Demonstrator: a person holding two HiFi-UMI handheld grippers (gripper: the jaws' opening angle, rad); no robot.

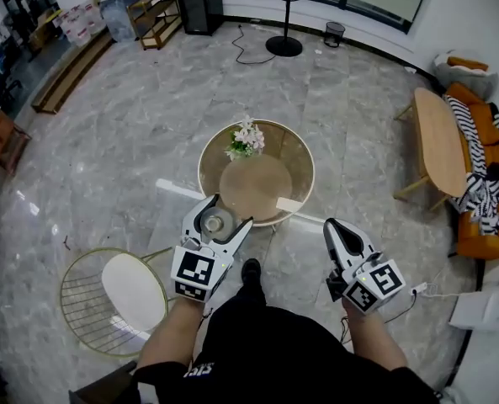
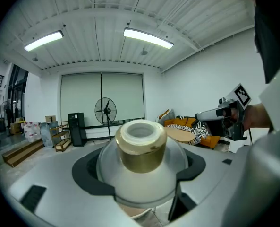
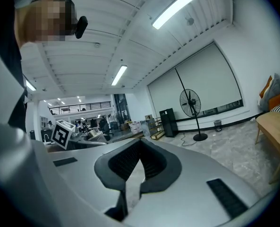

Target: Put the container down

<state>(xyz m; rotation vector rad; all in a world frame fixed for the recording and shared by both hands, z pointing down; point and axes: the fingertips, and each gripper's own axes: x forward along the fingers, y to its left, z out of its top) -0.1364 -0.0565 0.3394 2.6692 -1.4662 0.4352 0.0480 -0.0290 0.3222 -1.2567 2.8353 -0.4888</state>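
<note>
Grey marble floor (image 1: 148, 124) fills the head view. A round counter (image 1: 298, 160) stands just ahead, with a bunch of flowers (image 1: 246, 139) toward its far side and a wire chair (image 1: 114, 301) off to the left. The left tongs (image 1: 226, 213) hover at the counter's near rim with the container (image 1: 213, 223) clamped between them. The right tongs (image 1: 333, 227) hang well apart from it, over the floor.

Left gripper view: the jaws press on the container's clear domed body, and its gold neck shows above them. It does not look set down yet.

Right gripper view: the jaws are together with nothing between them.

The risk is placement. Released this close to the rim, the container could catch the edge and tip onto the floor. Its rounded body might also slip in the grip on the way down.
</note>
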